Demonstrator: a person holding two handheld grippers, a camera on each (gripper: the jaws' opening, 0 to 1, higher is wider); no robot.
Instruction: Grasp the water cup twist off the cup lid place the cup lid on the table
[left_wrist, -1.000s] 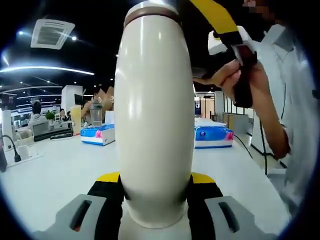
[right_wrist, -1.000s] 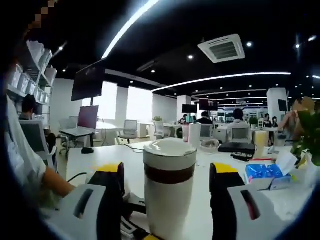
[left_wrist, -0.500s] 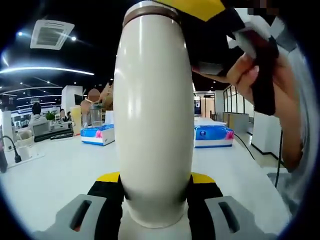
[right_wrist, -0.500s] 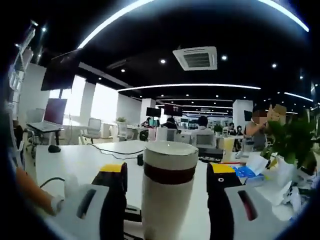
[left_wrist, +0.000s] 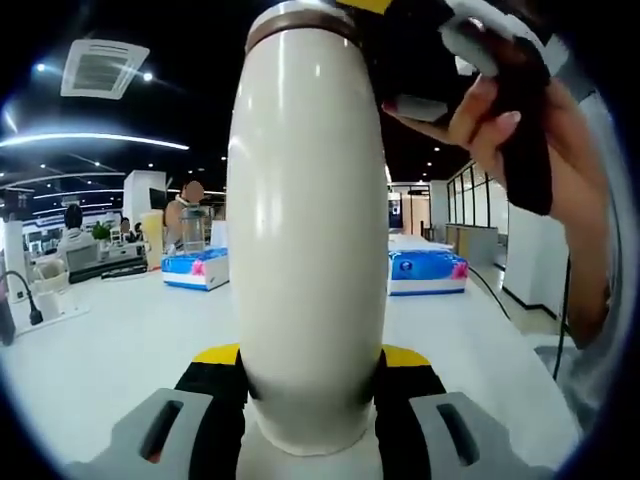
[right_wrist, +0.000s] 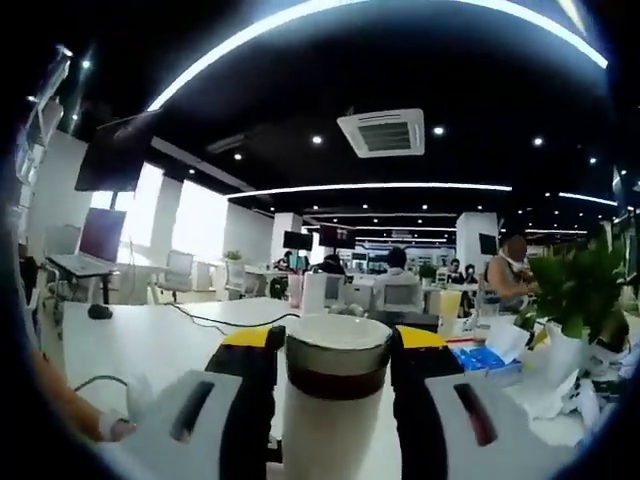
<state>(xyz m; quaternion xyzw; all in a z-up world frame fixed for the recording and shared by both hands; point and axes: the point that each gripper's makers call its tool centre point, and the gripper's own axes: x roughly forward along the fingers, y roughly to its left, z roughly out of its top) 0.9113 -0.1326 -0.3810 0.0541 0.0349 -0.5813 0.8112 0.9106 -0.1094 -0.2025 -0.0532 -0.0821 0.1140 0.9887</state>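
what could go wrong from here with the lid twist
The left gripper holds the smooth, rounded water cup low on its body, so the cup may spin or tip during twisting. The right gripper sits close around the cup lid; if the grip is shallow, it may slip off.

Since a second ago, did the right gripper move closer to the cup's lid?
Yes. In the right gripper view, the right gripper now has its jaws tight around the cup lid; earlier they stood wide apart.

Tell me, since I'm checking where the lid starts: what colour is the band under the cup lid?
Dark brown band, clearest in the right gripper view.
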